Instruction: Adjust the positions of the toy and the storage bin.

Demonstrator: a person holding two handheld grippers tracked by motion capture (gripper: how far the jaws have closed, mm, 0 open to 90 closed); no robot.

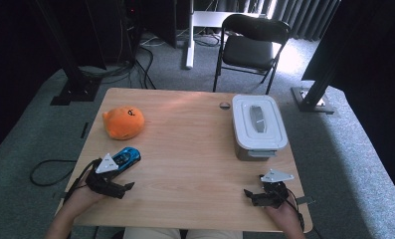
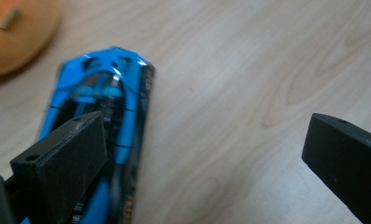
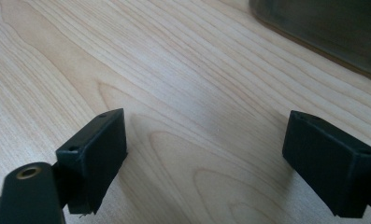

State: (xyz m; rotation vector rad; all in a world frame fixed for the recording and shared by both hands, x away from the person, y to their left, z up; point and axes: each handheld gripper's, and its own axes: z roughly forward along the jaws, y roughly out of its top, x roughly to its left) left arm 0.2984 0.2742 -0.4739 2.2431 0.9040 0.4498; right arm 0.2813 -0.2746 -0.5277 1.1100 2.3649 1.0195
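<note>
While the left gripper [image 1: 128,186] sits by the toy car [image 1: 127,157] near the table's [image 1: 195,149] left edge in the high view, the right gripper [image 1: 246,192] rests near the front edge. From the left gripper view, the jaws gape wide, holding nothing; one hangs over the car [image 2: 103,116], so closing now would likely shove it aside. Seen from the right gripper view, the jaws are wide apart over bare wood.

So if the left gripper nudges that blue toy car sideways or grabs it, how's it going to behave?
The blue toy car looks like hard, glossy plastic, so probably stiff and light. It may roll lengthwise if nudged on the smooth table. The left gripper stands open with one jaw over the car, so the slick body could slip.
</note>
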